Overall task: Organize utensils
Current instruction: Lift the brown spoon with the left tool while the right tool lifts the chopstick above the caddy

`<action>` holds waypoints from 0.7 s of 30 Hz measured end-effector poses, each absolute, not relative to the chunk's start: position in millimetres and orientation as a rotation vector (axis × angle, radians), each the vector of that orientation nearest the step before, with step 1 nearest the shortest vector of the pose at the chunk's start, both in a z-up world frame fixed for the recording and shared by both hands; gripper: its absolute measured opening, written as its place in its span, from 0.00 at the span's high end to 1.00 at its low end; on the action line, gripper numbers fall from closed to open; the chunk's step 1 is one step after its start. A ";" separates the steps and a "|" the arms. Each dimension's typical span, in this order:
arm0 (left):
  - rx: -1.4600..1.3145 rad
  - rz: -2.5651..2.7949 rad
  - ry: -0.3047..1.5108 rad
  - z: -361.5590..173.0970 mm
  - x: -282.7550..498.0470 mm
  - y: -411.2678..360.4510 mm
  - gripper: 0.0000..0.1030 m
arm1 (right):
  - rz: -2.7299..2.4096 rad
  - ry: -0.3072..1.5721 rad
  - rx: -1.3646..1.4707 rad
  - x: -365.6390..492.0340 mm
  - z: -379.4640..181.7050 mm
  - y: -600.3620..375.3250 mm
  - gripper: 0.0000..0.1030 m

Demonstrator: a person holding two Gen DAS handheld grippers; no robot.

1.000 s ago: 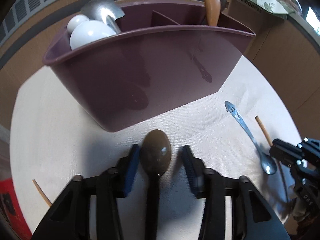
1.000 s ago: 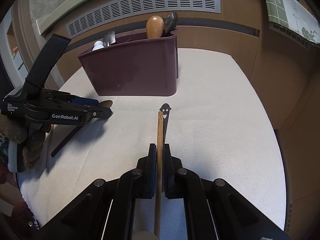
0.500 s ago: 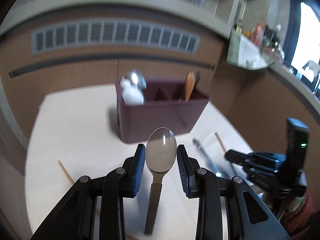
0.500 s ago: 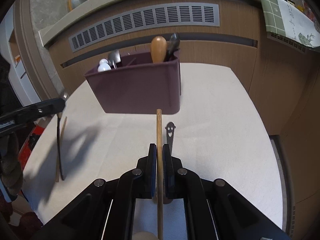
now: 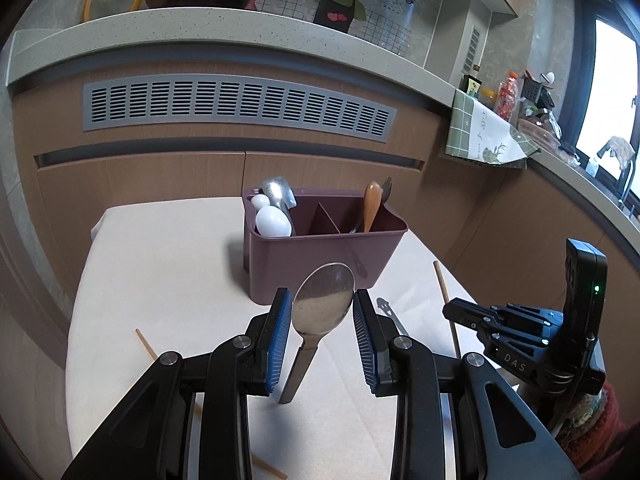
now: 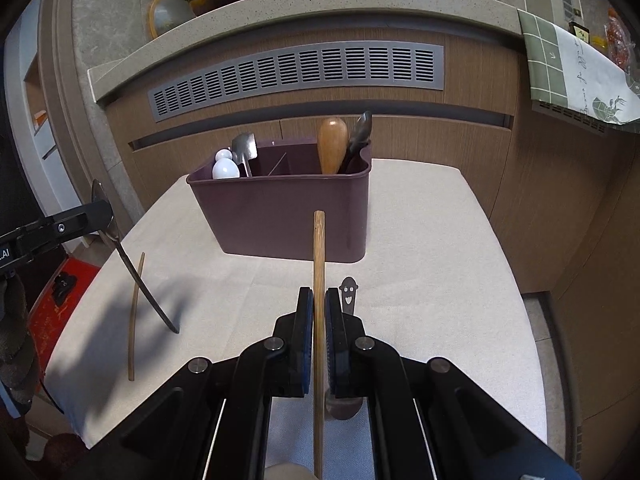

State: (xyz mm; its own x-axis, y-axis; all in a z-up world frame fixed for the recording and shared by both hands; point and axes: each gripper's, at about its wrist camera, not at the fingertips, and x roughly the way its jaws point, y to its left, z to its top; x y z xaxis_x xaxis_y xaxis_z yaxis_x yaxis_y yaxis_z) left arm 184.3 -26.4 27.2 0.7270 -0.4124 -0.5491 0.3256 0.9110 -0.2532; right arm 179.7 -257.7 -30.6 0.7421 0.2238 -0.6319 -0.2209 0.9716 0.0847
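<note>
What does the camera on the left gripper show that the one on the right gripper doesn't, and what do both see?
Only the left wrist view shows the left gripper holding a metal spoon by the sides of its bowl, plus the window at far right.

Only the right wrist view shows the right gripper shut on a wooden chopstick, and how the spoon's dark handle hangs down clear of the table.

Both show the maroon utensil holder, the white spoons and wooden handle in it, the smiley-handled spoon and a loose chopstick on the table.
</note>
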 end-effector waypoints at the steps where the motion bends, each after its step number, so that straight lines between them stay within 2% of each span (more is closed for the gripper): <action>1: -0.145 -0.408 0.638 27.6 184.3 -26.2 0.69 | 0.244 0.694 0.005 180.1 -30.8 -257.5 0.95; 15: -0.126 -0.413 0.581 47.4 185.5 -29.9 0.68 | 0.237 0.658 -0.003 182.2 -17.2 -256.4 0.95; 19: -0.108 -0.432 0.488 85.9 189.8 -33.0 0.69 | 0.233 0.580 0.006 191.2 20.3 -258.6 0.95; 21: -0.107 -0.456 0.415 116.8 195.3 -32.6 0.69 | 0.239 0.498 0.004 197.0 58.4 -259.6 0.95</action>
